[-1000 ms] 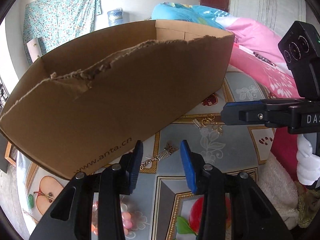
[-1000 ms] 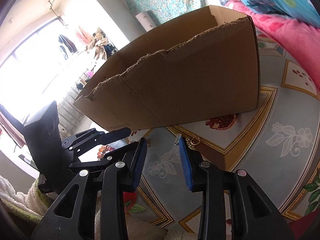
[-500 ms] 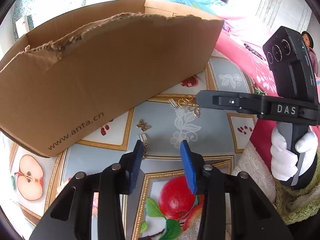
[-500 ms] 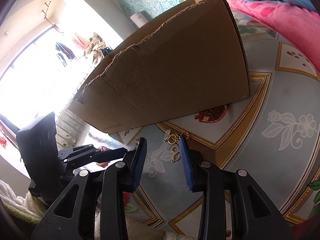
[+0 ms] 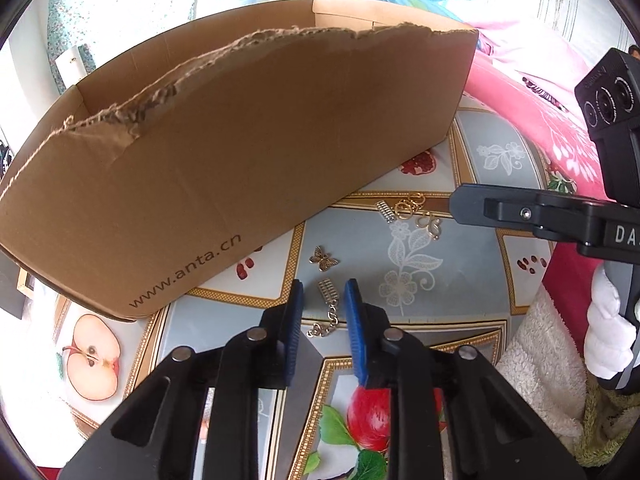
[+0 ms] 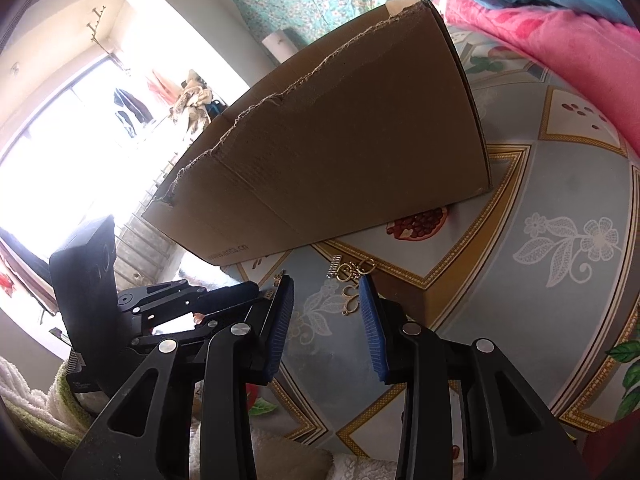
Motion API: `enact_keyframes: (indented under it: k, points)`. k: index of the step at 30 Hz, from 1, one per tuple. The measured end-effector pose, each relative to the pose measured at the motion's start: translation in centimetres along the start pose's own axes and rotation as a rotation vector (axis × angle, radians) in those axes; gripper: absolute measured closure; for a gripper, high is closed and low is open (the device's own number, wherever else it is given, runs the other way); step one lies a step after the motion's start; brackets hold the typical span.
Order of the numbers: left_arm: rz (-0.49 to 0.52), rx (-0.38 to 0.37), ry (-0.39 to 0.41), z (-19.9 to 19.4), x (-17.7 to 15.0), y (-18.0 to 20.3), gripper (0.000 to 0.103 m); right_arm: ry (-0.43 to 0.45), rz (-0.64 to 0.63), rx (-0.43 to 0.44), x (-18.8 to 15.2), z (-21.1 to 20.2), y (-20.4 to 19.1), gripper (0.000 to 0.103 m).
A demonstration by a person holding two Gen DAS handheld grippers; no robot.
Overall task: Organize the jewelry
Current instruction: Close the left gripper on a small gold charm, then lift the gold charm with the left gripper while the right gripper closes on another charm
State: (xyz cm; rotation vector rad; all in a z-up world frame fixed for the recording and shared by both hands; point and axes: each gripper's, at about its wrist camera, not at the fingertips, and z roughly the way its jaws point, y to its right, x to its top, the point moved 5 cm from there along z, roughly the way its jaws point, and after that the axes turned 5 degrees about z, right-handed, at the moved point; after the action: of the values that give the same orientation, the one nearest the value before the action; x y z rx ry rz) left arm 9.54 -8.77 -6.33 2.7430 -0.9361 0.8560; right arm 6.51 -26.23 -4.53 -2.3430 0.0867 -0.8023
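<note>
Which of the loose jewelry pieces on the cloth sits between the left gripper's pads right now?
The silver bar earring with the chain: it lies between the closing jaws of the left gripper. The butterfly charm lies just beyond, and the gold cluster further off.

Left gripper [image 5: 324, 300] fingers just narrowing, untouching; right gripper [image 6: 326, 300] fingers apart.

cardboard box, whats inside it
The cardboard box shows only bare inner walls above its torn front edge. The front wall hides its floor, so any contents cannot be seen.
</note>
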Motion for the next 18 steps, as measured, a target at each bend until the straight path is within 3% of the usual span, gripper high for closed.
enact_keyframes:
  k: [7,11,12,18]
  points:
    - [0.033,0.044,0.031,0.2,0.6,0.9,0.095,-0.006,-0.035,-0.016,-0.4,-0.1,-0.4,0.069]
    - [-0.002,0.038,0.053,0.0,0.5,0.9,0.097,0.005,-0.049,-0.026,-0.2,-0.2,-1.0,0.069]
    - [-0.007,0.038,0.067,-0.3,0.5,0.9,0.102,0.009,-0.054,-0.026,-0.2,-0.3,-1.2,0.069]
    - [0.001,0.027,0.126,-1.7,1.0,0.6,0.102,-0.005,-0.072,-0.026,-0.3,0.4,-1.6,0.069]
